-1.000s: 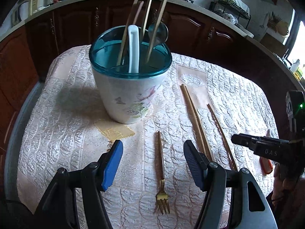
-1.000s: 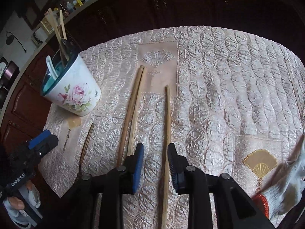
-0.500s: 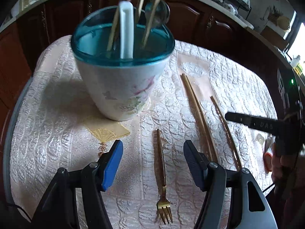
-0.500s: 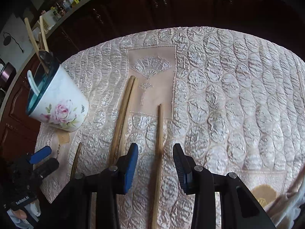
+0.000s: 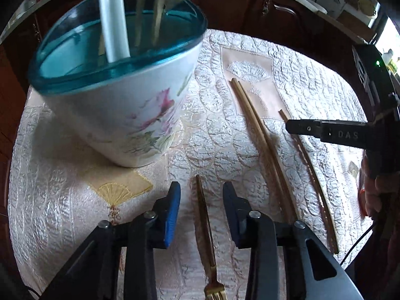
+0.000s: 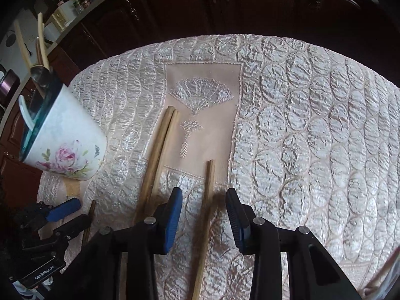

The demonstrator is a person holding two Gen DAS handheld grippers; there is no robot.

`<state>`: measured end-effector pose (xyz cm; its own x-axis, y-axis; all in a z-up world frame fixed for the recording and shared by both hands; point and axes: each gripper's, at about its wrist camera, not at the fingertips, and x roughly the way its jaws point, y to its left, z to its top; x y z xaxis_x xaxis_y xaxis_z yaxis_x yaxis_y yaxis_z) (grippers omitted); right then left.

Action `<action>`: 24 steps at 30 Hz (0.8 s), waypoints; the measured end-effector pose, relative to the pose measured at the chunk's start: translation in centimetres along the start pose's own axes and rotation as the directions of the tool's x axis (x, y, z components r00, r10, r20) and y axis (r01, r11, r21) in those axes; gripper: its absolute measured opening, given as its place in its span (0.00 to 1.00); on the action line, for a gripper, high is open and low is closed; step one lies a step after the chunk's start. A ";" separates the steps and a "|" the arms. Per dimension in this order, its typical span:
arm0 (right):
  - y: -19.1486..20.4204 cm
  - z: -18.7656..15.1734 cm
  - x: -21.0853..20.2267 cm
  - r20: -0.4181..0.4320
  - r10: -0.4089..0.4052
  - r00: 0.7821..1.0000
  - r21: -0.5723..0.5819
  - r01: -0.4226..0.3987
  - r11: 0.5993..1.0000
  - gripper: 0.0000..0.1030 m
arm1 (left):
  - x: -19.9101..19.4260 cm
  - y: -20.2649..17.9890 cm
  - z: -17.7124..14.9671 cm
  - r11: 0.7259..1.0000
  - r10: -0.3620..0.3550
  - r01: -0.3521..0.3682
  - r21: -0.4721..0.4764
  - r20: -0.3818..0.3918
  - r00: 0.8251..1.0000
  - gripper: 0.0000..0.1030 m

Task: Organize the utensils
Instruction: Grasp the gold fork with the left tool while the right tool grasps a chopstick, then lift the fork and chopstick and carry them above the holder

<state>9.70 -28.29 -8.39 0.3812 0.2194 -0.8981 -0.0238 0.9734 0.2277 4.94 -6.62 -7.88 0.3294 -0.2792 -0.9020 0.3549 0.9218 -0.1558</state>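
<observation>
the left gripper (image 5: 201, 207) straddled the handle of a gold fork (image 5: 206, 235) on the quilted tablecloth (image 5: 62, 212), its jaws just narrowed from wide yet not pressing the metal. the right gripper (image 6: 203, 210), jaws part open, flanked a single chopstick (image 6: 206, 215) without touching it (a pair of chopsticks (image 6: 160, 150) lay just beside). both pickups were in hand; next each needed to close firmly, then lift toward the floral holder (image 5: 120, 115), which already held utensils.
</observation>
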 end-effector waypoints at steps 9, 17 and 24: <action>0.2 1.7 2.2 -0.001 0.013 1.000 -0.043 -0.013 0.999 0.08 | 2.2 -0.5 0.6 1.000 0.006 -0.006 0.020 -0.011 1.000 0.06; 0.8 1.5 -2.1 0.101 0.064 0.993 -0.046 -0.059 0.997 0.07 | -2.4 0.7 0.6 0.998 -0.047 0.050 -0.029 0.088 0.995 0.06; 1.8 -1.7 -8.3 0.188 0.091 0.978 -0.064 -0.080 0.995 0.07 | -7.6 0.6 -0.4 0.995 -0.075 0.086 -0.045 0.206 0.976 0.05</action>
<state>4.90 -28.22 -1.20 0.5444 0.2909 -0.7868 -0.1135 0.9548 0.2745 2.30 -3.88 -1.24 0.4751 -0.3967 -0.7855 0.3420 0.9057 -0.2505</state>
